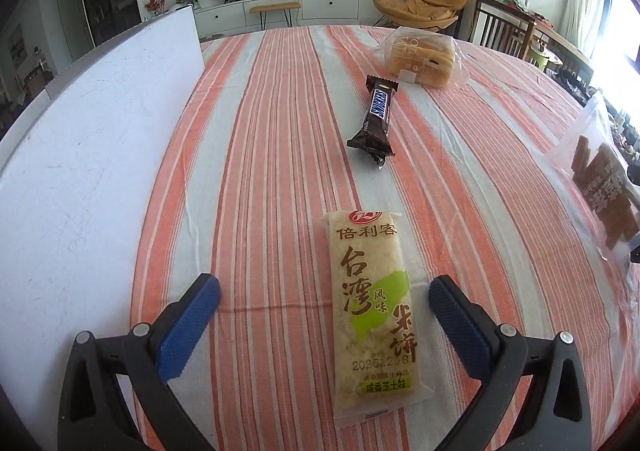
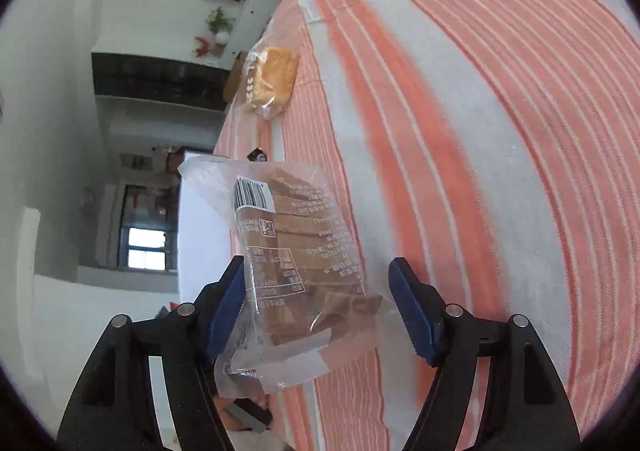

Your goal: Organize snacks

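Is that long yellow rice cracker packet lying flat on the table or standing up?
Lying flat. The rice cracker packet rests full length on the striped tablecloth, printed face up, between the fingers of the open left hand-held gripper, which touch nothing.

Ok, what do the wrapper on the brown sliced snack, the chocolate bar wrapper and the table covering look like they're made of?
Brown snack bag: thin clear plastic film, glossy; the slices show through and it crinkles.
Chocolate bar wrapper: dark brown film, probably plastic or foil laminate, shiny with crimped ends.
Tablecloth: woven fabric, likely cotton, matte; visible weave in orange, white and grey stripes.
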The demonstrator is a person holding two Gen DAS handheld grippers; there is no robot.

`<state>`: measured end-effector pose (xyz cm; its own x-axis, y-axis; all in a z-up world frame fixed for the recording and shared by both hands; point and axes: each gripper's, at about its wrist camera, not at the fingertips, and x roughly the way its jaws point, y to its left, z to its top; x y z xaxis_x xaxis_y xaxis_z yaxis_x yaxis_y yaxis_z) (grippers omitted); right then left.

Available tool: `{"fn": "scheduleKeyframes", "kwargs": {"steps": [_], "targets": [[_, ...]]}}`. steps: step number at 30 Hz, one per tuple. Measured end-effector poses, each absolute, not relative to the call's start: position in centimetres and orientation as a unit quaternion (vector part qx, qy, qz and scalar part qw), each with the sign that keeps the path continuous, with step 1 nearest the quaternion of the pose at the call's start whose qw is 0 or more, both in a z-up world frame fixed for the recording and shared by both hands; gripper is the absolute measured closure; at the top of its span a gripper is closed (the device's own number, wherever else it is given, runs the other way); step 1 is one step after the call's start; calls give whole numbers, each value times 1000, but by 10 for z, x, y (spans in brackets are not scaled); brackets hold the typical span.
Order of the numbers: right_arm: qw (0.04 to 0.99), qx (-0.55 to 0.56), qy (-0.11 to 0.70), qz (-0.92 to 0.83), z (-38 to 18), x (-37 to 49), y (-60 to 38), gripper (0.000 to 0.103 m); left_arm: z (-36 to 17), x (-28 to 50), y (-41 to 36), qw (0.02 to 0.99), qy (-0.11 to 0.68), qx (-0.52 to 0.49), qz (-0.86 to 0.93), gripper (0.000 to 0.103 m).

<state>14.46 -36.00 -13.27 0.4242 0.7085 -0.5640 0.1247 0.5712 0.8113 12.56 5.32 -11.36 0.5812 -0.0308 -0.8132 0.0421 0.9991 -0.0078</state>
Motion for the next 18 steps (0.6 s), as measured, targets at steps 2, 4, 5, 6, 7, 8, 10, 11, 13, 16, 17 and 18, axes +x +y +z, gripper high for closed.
{"fn": "scheduleKeyframes", "kwargs": {"steps": [2, 4, 5, 6, 7, 8, 10, 11, 13, 16, 17, 18], "targets": [[762, 410, 477, 154, -124, 126, -385, 22, -114, 126, 53, 889, 457, 6, -21, 0], [792, 381, 465, 105, -117, 113, -398, 22, -114, 126, 53, 889, 457, 6, -20, 0], [810, 357, 459, 79, -114, 113, -400, 22, -114, 126, 53, 889, 457, 6, -20, 0], [825, 335, 452, 60, -111, 108, -400, 22, -113, 126, 53, 889, 457, 6, -20, 0], [839, 314, 443, 44, -107, 103, -399, 22, -114, 126, 53, 889, 457, 6, -20, 0], [850, 296, 436, 33, -105, 100, -395, 22, -114, 126, 53, 889, 457, 6, -20, 0], [865, 262, 427, 35, -96, 101, -379, 22, -114, 126, 53, 889, 457, 6, -20, 0], [870, 240, 429, 43, -92, 105, -369, 22, -114, 126, 53, 889, 457, 6, -20, 0], [871, 183, 452, 56, -90, 119, -352, 22, -114, 126, 53, 889, 457, 6, -20, 0], [851, 23, 524, 22, -114, 147, -309, 21, -114, 126, 53, 889, 457, 6, -20, 0], [856, -26, 516, 3, -120, 143, -299, 17, -114, 126, 53, 889, 457, 6, -20, 0], [869, -39, 494, -1, -119, 141, -295, 16, -113, 126, 53, 889, 457, 6, -20, 0]]}}
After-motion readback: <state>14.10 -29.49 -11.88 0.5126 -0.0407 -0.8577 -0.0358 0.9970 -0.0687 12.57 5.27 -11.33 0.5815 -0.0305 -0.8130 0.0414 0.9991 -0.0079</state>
